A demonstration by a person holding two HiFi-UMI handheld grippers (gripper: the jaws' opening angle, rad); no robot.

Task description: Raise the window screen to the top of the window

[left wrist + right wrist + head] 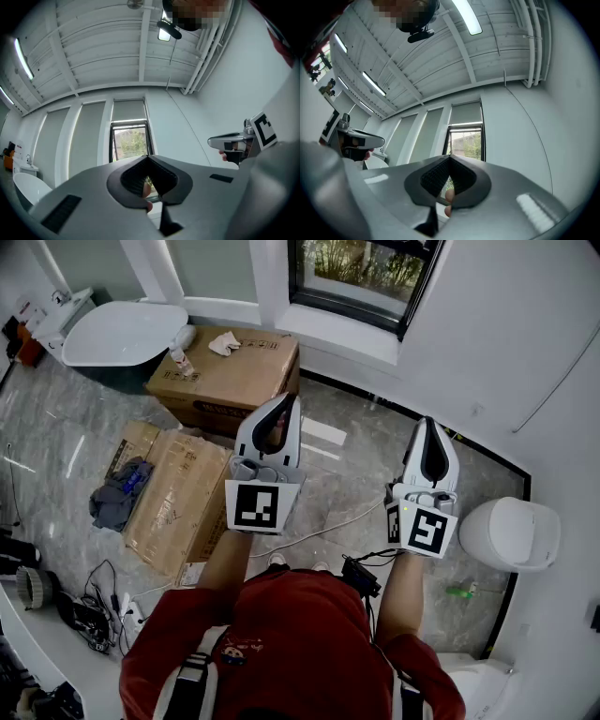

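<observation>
- while both grippers hang well short of the window [364, 273], the left gripper [284, 404] and the right gripper [432, 427] each have their jaws pressed together with nothing between them
- the window screen [129, 110] covers the upper part of the pane; its bottom bar [130, 123] sits partway up, trees show below it, and nothing touches it
- the step in hand looks like the approach: to do it well, the person would likely step closer, spread one gripper's jaws, and take the bottom bar near its middle so that it rises level, not skewed
- a slow, straight lift should keep the screen running true
- the cardboard box [225, 376] bears dark print on its side, too small to read; the gripper cubes carry only square markers
</observation>
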